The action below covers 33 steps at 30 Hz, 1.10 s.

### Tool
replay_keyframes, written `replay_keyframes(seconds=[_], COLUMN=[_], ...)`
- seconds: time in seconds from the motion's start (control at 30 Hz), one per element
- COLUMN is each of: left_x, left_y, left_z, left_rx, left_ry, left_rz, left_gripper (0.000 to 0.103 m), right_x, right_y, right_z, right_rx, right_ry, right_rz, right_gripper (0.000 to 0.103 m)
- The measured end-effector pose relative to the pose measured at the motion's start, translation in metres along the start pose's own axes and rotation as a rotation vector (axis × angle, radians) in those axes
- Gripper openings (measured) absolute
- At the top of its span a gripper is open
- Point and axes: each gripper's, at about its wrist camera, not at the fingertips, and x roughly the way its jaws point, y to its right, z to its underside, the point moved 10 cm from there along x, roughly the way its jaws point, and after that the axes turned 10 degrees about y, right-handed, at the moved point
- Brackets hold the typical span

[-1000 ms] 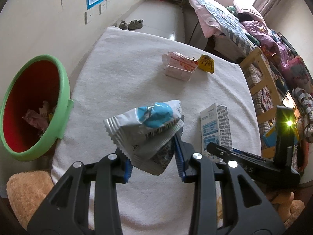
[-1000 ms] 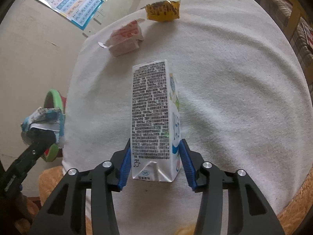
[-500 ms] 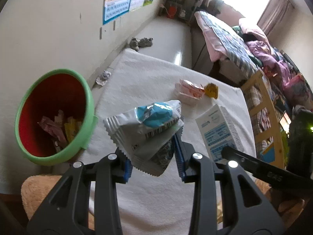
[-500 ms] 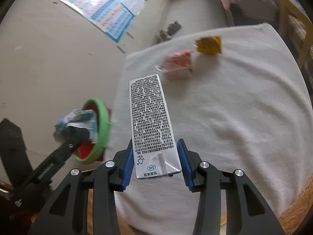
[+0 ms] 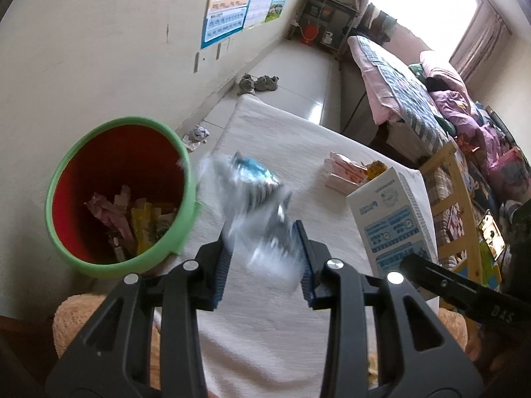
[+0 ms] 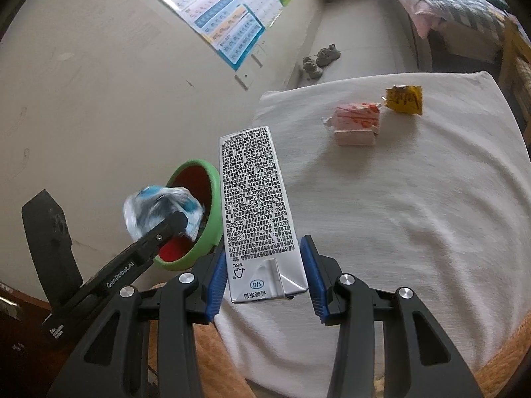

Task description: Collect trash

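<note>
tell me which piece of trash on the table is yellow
The small yellow wrapper, farthest from both grippers, beside the pink-and-white packet; the other pieces are pink, white or blue.

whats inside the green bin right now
The green bin holds crumpled wrappers, pink and yellow, piled against its red wall. Anything beneath that pile is hidden.

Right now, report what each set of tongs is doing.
Left tongs: open, blurred wrapper leaving them.
Right tongs: shut on carton.

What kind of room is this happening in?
Most likely a lived-in bedroom at home: a bed piled with bedding, children's learning posters on the wall, and shoes left on the floor.
</note>
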Motion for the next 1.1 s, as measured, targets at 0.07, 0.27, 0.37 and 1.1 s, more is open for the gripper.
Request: replay_keyframes(seconds=[0.07,0.27,0.37,1.1], left_x=[-0.002,-0.003,-0.001,0.062], left_y=[-0.004,-0.021,-0.027,-0.048], left_z=[-0.001,0.001,0.007,0.100], left_rx=[-0.009,-0.038,-0.047,-0.002], left_ry=[0.006,0.005,-0.022,-0.316], left_rz=[0.000,0.003,0.013,-0.110], left_gripper=[0.034,0.029,0.029,0.090], right_x=[0.002,0.006,0.006,0.014], right_y=[-0.004,-0.016,-0.012,0.015], right_z=[0.001,0.000,-0.001,0.007], right_rx=[-0.013,-0.044,-0.044,0.024], right_ry=[-0.002,0.001,0.007,-0.033], right_rz=[0.001,0.007,0.025,0.063], right_gripper=[0.041,0.041,0.041,0.041])
